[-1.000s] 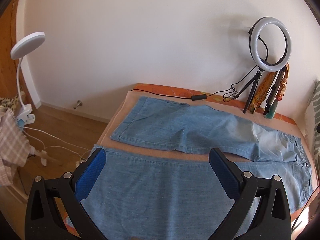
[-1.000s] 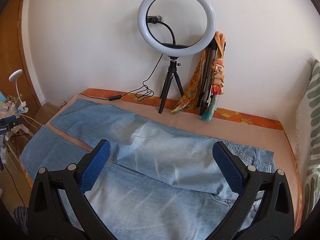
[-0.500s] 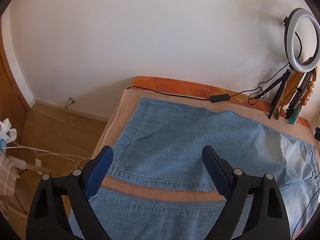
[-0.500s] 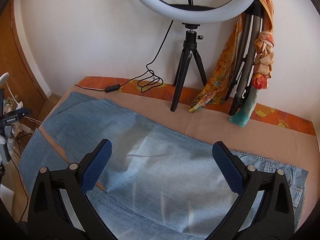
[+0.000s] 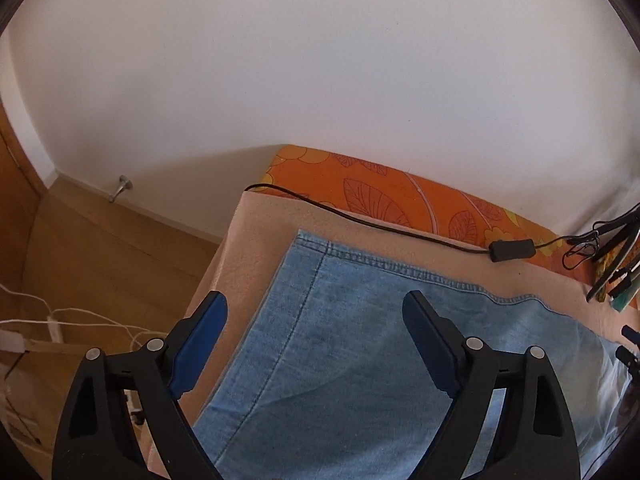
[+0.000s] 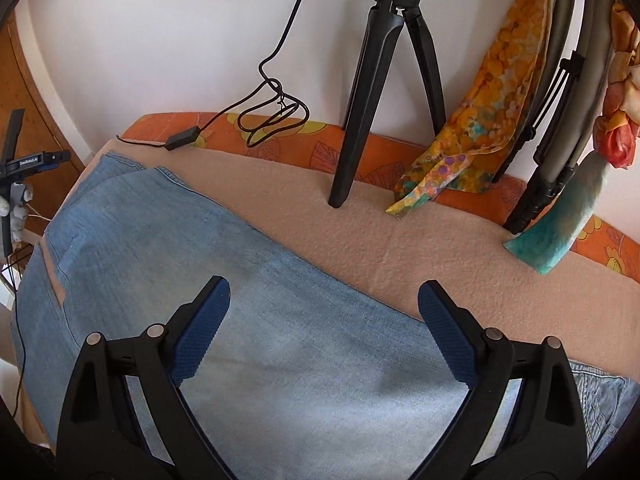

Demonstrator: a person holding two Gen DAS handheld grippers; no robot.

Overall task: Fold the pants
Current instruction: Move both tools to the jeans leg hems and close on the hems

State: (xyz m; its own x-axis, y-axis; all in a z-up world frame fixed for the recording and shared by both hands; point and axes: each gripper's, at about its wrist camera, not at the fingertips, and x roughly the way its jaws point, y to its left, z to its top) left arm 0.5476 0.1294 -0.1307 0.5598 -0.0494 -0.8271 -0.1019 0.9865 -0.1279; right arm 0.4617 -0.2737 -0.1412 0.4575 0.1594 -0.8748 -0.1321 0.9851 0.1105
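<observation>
Light blue denim pants (image 5: pixel 360 344) lie flat on a peach blanket (image 5: pixel 256 240). My left gripper (image 5: pixel 316 312) is open and empty, just above the hem end of the far leg, near its outer corner. My right gripper (image 6: pixel 324 300) is open and empty, above the middle of the same far leg (image 6: pixel 280 320), close to its far edge. The waistband (image 6: pixel 608 396) shows at the lower right of the right wrist view. The near leg is mostly hidden below both views.
A black cable with an inline switch (image 5: pixel 512 250) runs along the blanket's far edge. A black tripod (image 6: pixel 384 80), a patterned scarf (image 6: pixel 472 120) and a second folded stand (image 6: pixel 560 120) lean at the wall. The bed's left edge (image 5: pixel 216 272) drops to wooden floor with white cables (image 5: pixel 60 320).
Both grippers have moved forward and down toward the far leg of the pants. The near leg and the ring light have slid out of view. Both stay open.
</observation>
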